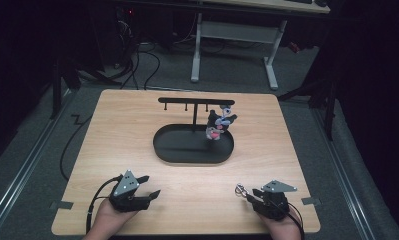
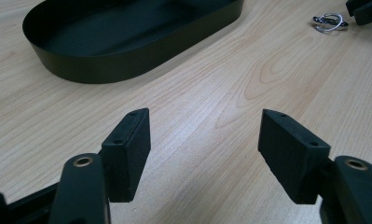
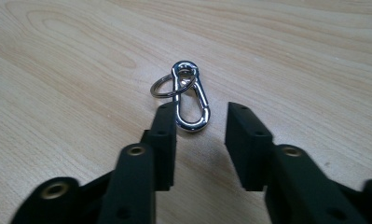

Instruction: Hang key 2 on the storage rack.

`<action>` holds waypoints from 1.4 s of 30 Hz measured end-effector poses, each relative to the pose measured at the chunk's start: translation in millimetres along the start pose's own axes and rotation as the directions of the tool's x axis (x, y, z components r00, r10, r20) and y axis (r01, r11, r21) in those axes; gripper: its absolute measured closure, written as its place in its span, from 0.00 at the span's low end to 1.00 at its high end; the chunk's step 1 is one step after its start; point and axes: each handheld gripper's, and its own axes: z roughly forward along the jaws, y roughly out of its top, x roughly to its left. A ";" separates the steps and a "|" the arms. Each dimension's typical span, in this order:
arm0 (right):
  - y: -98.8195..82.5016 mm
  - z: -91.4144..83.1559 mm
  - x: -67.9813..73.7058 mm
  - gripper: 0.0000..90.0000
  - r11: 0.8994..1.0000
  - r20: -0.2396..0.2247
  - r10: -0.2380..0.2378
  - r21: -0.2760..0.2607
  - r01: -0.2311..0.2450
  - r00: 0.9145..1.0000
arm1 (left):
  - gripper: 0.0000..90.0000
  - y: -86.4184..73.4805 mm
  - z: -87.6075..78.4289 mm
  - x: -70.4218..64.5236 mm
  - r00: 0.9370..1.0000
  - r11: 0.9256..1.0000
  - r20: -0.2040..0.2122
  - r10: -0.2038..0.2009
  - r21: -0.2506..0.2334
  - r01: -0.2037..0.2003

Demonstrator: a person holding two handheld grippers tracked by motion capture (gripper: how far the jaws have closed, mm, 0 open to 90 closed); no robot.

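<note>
A silver carabiner clip [image 3: 193, 126] with a key ring lies flat on the wooden table [image 1: 137, 125]. Its lower end sits just between the fingertips of my right gripper [image 3: 201, 116], whose jaws stand apart without pressing on it. In the high view the clip [image 1: 241, 189] lies just left of the right gripper [image 1: 251, 195], near the front right. My left gripper [image 1: 149, 186] rests at the front left, wide open [image 2: 204, 140] with bare wood between its fingers. A black oval tray [image 1: 159, 147] sits mid-table, with a black hanger stand [image 1: 194, 100] rising from it. A small plush keychain [image 1: 218, 123] hangs from the stand's right end.
The left gripper view has the tray's wall [image 2: 127, 70] at upper left and the clip [image 2: 329, 22] at upper right beside the other gripper's jaws. Beyond the table are a dark floor, cables and a white desk frame [image 1: 272, 65].
</note>
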 end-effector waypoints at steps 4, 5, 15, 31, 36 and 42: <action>1.9 5.4 5.2 0.56 0.999 0.023 -0.035 0.020 0.035 0.999 | 0.39 -0.8 -1.8 0.9 1.000 1.000 -0.002 -0.005 -0.003 0.005; 2.3 6.1 6.3 0.55 0.999 0.029 -0.041 0.023 0.040 0.999 | 0.39 -1.2 -2.8 1.5 1.000 1.000 -0.003 -0.005 -0.002 0.005; 13.1 18.5 8.3 0.53 0.997 0.044 -0.076 0.011 0.076 0.996 | 0.39 -9.4 -15.9 3.7 0.999 1.000 -0.032 -0.030 -0.004 0.030; 30.0 28.6 18.8 0.46 0.992 0.007 -0.123 -0.010 0.123 0.992 | 0.39 -20.1 -33.2 7.0 0.995 0.998 -0.068 -0.067 -0.011 0.066; 23.6 15.2 15.9 0.46 0.996 0.001 -0.090 0.000 0.090 0.996 | 0.39 -15.3 -24.7 3.1 0.997 0.999 -0.049 -0.053 -0.004 0.053; 23.9 4.5 4.9 0.46 0.996 -0.028 -0.075 0.054 0.076 0.997 | 0.39 -12.1 -19.7 0.4 0.999 0.999 -0.038 -0.032 0.005 0.032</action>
